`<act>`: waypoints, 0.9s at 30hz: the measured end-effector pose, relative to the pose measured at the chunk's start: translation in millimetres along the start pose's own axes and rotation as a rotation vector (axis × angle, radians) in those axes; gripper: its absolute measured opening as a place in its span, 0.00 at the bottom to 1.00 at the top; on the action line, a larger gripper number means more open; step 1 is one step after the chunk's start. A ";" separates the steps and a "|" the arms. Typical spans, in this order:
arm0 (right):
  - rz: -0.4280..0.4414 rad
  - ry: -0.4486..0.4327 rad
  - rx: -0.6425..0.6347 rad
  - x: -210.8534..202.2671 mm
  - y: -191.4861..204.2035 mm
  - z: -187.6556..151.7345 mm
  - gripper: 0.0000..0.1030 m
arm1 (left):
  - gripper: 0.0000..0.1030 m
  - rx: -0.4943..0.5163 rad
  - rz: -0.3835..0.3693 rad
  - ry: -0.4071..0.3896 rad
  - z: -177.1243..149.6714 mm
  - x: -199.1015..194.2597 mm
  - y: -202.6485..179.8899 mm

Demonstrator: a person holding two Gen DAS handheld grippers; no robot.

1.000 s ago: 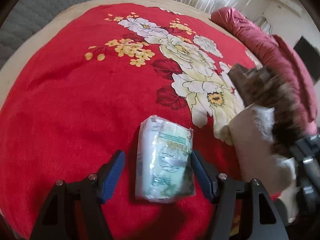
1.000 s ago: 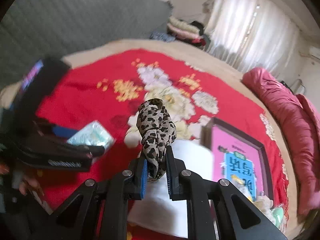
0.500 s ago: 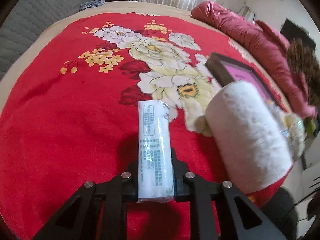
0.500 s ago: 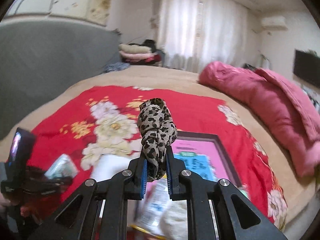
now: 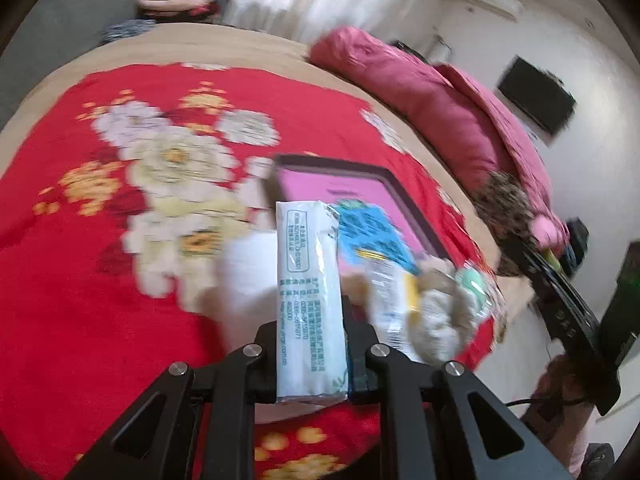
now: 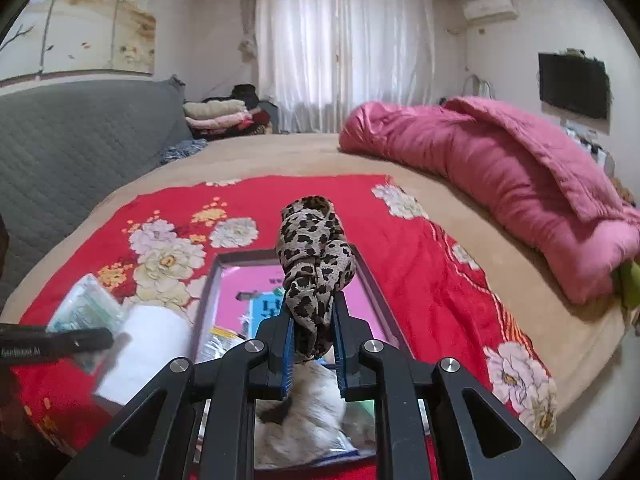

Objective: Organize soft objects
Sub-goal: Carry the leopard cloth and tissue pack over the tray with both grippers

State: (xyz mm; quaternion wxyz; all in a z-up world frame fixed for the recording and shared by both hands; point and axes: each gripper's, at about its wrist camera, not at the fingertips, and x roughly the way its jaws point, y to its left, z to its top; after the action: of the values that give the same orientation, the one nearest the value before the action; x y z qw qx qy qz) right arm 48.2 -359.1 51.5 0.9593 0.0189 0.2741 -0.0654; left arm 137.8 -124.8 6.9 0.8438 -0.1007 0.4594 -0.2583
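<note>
Red floral blanket: pink-lined tray lies just under the right gripper, which pinches an upright leopard-print cloth bundle; left gripper pinches a white tissue pack lengthwise, tray ahead-right.

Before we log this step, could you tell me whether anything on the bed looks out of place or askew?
Nothing looks spilled or damaged. The left gripper holds the tissue pack and the right gripper the leopard-print cloth, both above the pink box. The pink quilt lies bunched along the bed's far side.

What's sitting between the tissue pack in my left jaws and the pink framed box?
In the right wrist view, a white roll lies between the tissue pack and the pink framed box, against its left edge.
</note>
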 end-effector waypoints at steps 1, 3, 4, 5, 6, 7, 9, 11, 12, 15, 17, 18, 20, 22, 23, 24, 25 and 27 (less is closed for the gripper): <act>-0.001 0.009 0.003 2.5 -1.9 -1.0 0.17 | 0.19 0.021 -0.011 0.016 -0.5 6.8 -13.9; -0.009 0.035 0.001 7.7 -7.0 -4.2 0.17 | 0.19 0.044 -0.034 0.045 -3.1 17.6 -31.9; -0.015 0.047 -0.010 10.4 -7.1 -6.3 0.18 | 0.19 0.064 -0.049 0.060 -4.7 24.4 -44.5; -0.029 0.060 -0.035 13.0 -6.3 -8.5 0.18 | 0.19 0.080 -0.054 0.070 -6.7 29.7 -54.2; -0.036 0.072 -0.056 15.3 -4.6 -11.3 0.18 | 0.19 0.090 -0.058 0.077 -7.6 34.0 -59.7; -0.044 0.084 -0.078 17.2 -3.2 -14.1 0.18 | 0.19 0.099 -0.063 0.085 -8.1 38.5 -66.2; -0.074 0.126 -0.131 25.0 1.0 -20.7 0.18 | 0.19 0.096 -0.088 0.107 -7.8 48.4 -75.6; -0.071 0.151 -0.150 31.0 2.6 -26.9 0.18 | 0.19 0.093 -0.094 0.124 -6.6 56.7 -81.3; -0.060 0.156 -0.146 32.9 1.0 -29.0 0.19 | 0.19 0.092 -0.094 0.130 -6.5 60.0 -81.1; -0.025 0.154 -0.123 34.7 -3.7 -31.3 0.31 | 0.19 0.079 -0.105 0.150 -5.5 69.3 -82.9; 0.018 0.143 -0.096 33.7 -6.5 -31.3 0.37 | 0.19 0.073 -0.103 0.159 -4.4 74.0 -81.6; 0.040 0.141 -0.081 33.5 -7.5 -31.5 0.39 | 0.19 0.068 -0.103 0.165 -3.5 76.5 -80.5; 0.055 0.141 -0.074 33.6 -6.8 -32.4 0.48 | 0.19 0.065 -0.096 0.178 -2.9 82.0 -80.3; 0.074 0.143 -0.068 34.5 -6.6 -34.2 0.51 | 0.19 0.071 -0.089 0.180 -2.3 83.8 -80.8; 0.075 0.142 -0.061 34.3 -6.9 -34.0 0.52 | 0.19 0.077 -0.085 0.176 -2.1 84.0 -82.0; 0.086 0.140 -0.049 34.1 -8.3 -34.4 0.53 | 0.19 0.081 -0.081 0.175 -1.4 84.3 -82.0; 0.098 0.132 -0.032 33.2 -10.3 -34.2 0.57 | 0.19 0.081 -0.080 0.177 -0.9 85.2 -81.9; 0.118 0.117 0.012 31.4 -15.8 -32.5 0.64 | 0.20 0.073 -0.079 0.178 0.7 85.3 -80.5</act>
State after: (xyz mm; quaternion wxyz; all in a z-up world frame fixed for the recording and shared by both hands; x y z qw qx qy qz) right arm 55.5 -376.0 7.3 0.9437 0.0444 0.3277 -0.0091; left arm 148.7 -238.1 -21.7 0.7919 -0.0645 0.5184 -0.3161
